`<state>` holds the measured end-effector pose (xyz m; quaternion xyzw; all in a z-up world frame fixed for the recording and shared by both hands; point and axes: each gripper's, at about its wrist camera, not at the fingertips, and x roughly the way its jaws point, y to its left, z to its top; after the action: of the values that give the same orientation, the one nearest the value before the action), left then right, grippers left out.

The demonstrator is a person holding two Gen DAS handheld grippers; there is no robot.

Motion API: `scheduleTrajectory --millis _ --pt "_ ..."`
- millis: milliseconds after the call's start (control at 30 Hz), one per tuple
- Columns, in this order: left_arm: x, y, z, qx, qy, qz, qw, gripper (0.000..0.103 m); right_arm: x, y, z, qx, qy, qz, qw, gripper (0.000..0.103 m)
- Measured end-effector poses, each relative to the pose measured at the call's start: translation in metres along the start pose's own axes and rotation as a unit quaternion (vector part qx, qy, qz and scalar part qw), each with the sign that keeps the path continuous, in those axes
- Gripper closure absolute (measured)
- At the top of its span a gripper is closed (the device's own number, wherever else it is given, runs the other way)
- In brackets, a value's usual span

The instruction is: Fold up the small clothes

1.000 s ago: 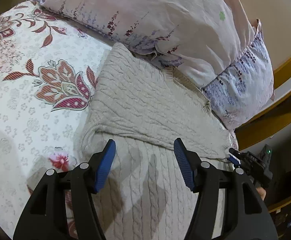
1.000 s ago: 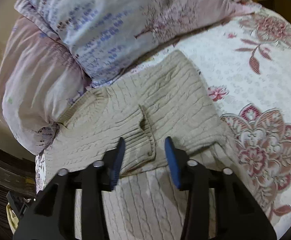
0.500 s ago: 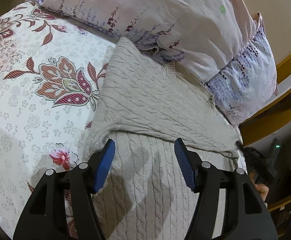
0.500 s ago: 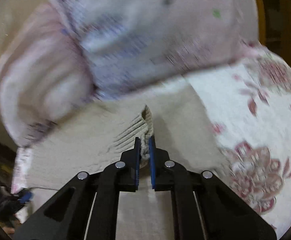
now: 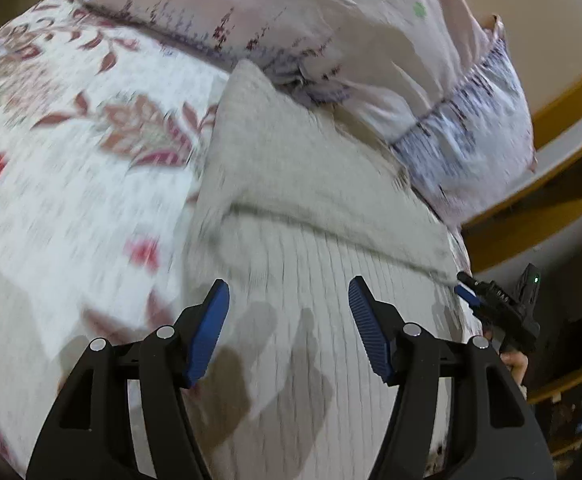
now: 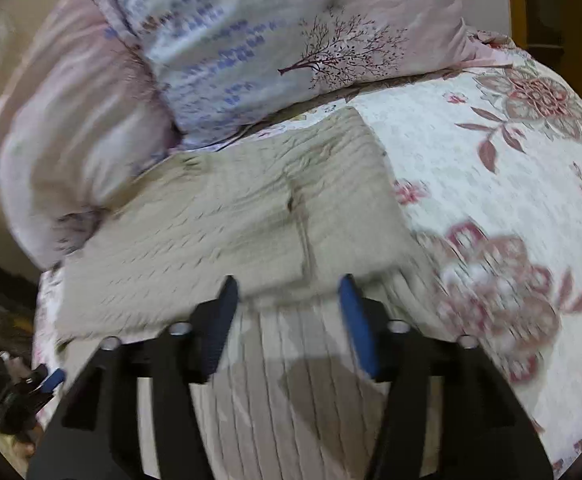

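Your left gripper and right gripper both hang wide apart, gripping nothing. Beneath them the beige cable-knit sweater lies folded on the white floral bedspread, touching the pale printed pillows.

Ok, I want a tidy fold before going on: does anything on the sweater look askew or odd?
Nothing stands out. The beige cable-knit sweater lies flat on the floral bedspread, its sleeves folded across the chest and meeting near the middle. Its top edge touches the lilac pillows. Both the left gripper and right gripper are open above it. Blur hides finer wrinkles.
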<state>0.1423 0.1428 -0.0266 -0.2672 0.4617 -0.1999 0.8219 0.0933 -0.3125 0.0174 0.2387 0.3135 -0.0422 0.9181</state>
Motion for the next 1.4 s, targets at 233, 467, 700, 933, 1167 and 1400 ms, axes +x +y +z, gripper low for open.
scheduleTrajectory --millis 233,467,700,933,1167,1400 --pt "-0.048 0.008 -0.062 0.002 0.025 0.005 0.9997 0.04 -0.059 -0.048 -0.056 0.004 0.028 0.01 1.0 0.047" --pt "-0.069 0.003 -0.113 0.0 0.049 -0.002 0.9988 0.04 -0.077 -0.074 -0.108 0.031 0.066 0.047 0.996 0.053" --pt "-0.074 0.004 -0.143 -0.017 0.075 -0.02 0.9969 0.04 -0.081 -0.067 -0.136 0.031 0.098 0.129 0.986 0.061" --pt "-0.052 0.009 -0.154 -0.042 0.108 -0.043 0.9923 0.041 -0.081 -0.065 -0.153 0.035 0.122 0.171 0.977 0.071" --pt "-0.036 0.007 -0.159 -0.062 0.126 -0.074 0.9873 0.048 -0.082 -0.062 -0.162 0.03 0.134 0.187 0.973 0.078" --pt "-0.034 0.001 -0.155 -0.077 0.129 -0.101 0.9834 0.091 -0.088 -0.053 -0.162 -0.004 0.115 0.174 0.978 0.095"
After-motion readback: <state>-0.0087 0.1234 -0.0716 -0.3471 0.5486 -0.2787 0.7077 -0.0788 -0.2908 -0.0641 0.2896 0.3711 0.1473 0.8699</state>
